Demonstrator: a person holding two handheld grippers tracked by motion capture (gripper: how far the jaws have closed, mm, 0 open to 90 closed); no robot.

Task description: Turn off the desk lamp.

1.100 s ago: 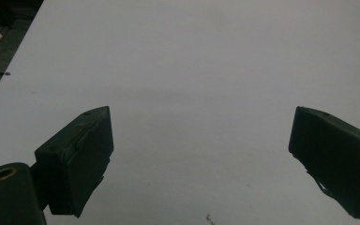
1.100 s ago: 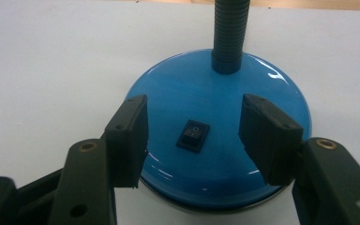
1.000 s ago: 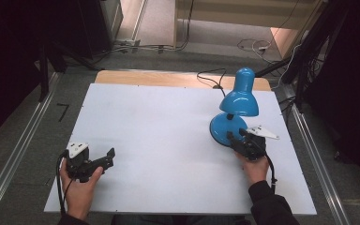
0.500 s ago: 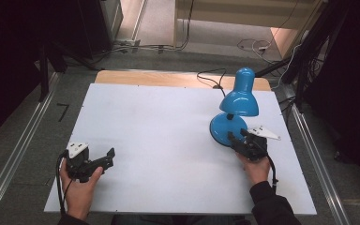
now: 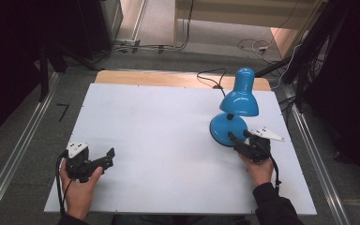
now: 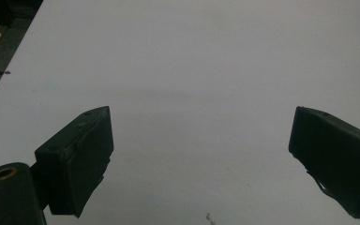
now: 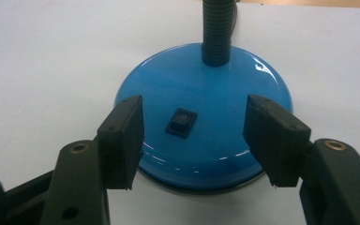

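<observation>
Hardly anything can be read here. The one sign sits on the black rocker switch (image 7: pixel 181 123), set in the near part of the blue lamp base (image 7: pixel 243 108) in the right gripper view: a faint pale mark on its far half, possibly the usual circle of an on-off switch, though it is too small and dim to be sure. Nothing else carries a legible word, number or brand.

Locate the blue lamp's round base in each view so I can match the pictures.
High view: lamp base sits right of centre on the white table, just ahead of the right gripper.
Left gripper view: bare white table between open jaws.
Right gripper view: base at centre, black switch between open jaws.
Shared landmark: the white table.
</observation>
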